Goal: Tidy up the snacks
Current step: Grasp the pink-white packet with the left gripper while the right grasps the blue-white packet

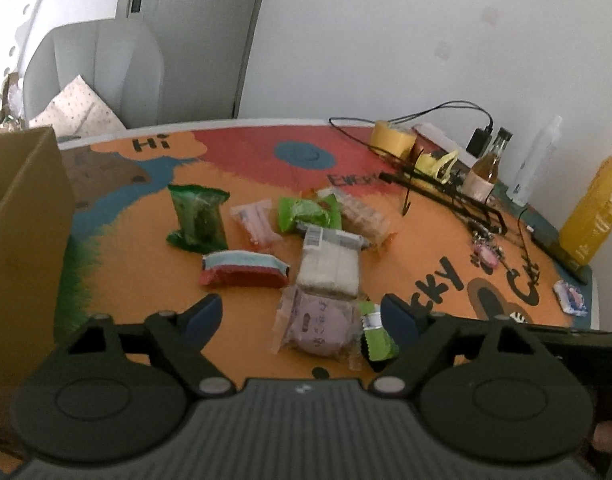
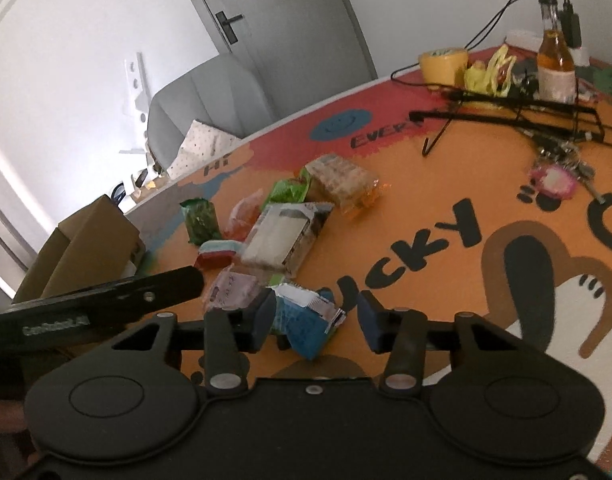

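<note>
Crinkly snack packets [image 1: 330, 264] litter glossy printed table [image 1: 426, 240]; claws apart.

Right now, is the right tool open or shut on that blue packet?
Open. The right tool straddles the blue packet, with a clear gap beside its right finger.

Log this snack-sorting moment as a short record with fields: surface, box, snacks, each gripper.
surface: table with a colourful printed mat
box: open cardboard box at the table's left edge
snacks: loose pile mid-table, including dark green packet, red-and-blue packet, white wafer pack, purple round pastry
left gripper: open, above the purple pastry, holding nothing
right gripper: open, fingers either side of a blue packet, not closed on it
</note>
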The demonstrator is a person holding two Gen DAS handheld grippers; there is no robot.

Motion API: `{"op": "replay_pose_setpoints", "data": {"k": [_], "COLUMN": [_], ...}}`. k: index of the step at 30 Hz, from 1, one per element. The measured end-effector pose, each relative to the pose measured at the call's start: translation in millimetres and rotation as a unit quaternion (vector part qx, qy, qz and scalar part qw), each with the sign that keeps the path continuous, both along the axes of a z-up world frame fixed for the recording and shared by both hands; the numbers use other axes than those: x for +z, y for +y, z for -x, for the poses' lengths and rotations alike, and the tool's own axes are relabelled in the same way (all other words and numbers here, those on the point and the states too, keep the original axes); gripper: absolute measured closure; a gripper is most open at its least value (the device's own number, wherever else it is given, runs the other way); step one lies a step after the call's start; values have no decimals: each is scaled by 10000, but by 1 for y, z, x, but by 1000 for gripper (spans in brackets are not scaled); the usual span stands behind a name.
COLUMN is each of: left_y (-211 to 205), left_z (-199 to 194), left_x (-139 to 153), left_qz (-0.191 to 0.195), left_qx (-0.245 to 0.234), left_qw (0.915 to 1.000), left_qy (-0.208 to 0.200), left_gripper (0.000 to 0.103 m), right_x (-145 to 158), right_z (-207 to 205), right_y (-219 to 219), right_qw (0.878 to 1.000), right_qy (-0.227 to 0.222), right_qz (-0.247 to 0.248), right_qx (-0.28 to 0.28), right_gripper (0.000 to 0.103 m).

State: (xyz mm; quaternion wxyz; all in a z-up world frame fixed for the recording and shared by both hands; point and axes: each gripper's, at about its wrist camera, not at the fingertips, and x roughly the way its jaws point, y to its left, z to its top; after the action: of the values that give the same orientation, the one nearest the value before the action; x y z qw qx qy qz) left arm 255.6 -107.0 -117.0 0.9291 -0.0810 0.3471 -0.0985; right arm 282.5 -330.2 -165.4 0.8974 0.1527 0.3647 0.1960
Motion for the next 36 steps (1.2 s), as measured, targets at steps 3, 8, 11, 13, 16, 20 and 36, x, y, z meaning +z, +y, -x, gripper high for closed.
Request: {"op": "replay_pose_setpoints", "data": {"k": [3, 8, 11, 13, 16, 20, 36], "left_y": [1, 1, -5, -10, -17, -23, -14], "left_z": [-3, -8, -11, -13, -16, -19, -8], "left_x": [-3, -6, -11, -15, -22, -32, -27], "left_qz": [27, 13, -10, -13, -114, -237, -587], "left_qx": [49, 43, -10, -22, -8, -14, 198], "left_qw": [10000, 10000, 9999, 9999, 9998, 9994, 9981], "left_qy": [20, 74, 127, 143, 176, 259, -32], "left_gripper": [19, 19, 19, 19, 19, 19, 67], "right_x": [-3, -12, -13, -13, -14, -14, -16], "right_z": [-5, -8, -5, -3, -1, 2, 1], "right_y": [4, 7, 8, 5, -4, -9, 17], "right_qw": [10000, 10000, 9997, 9995, 9995, 9992, 9955], "right_qy": [11, 47, -24, -49, -83, -127, -484], "right_qz": [-21, 32, 222, 308, 318, 382, 814], "right_qx": [-1, 41, 40, 20, -21, -67, -17], "right_gripper": [48, 48, 59, 62, 64, 65, 38]}}
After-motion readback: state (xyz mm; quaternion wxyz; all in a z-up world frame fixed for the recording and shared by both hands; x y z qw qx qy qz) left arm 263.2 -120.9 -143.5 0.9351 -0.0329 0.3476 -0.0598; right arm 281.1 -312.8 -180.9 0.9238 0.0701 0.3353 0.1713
